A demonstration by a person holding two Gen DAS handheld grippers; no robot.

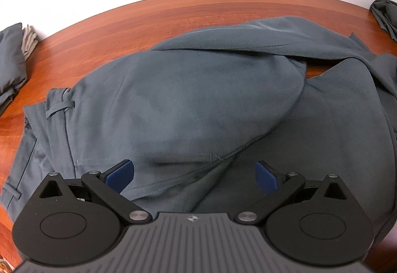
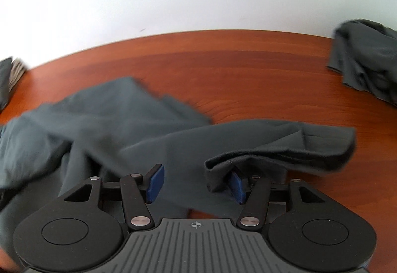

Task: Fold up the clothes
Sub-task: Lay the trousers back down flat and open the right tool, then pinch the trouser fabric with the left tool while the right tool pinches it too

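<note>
Grey-blue trousers (image 1: 198, 104) lie spread on the wooden table (image 1: 173, 17), waistband with belt loops at the left, legs running right. My left gripper (image 1: 193, 173) is open just above the seat of the trousers, holding nothing. In the right wrist view the trouser legs (image 2: 124, 129) lie rumpled, and a leg end (image 2: 285, 146) folds over toward the right. My right gripper (image 2: 196, 183) is open over the fabric; a fold of cloth drapes over its right finger (image 2: 238, 186).
A folded stack of clothes (image 1: 12, 59) sits at the table's left edge, also in the right wrist view (image 2: 10, 77). A crumpled dark garment (image 2: 367, 59) lies at the far right (image 1: 384, 17). A white wall stands behind the table.
</note>
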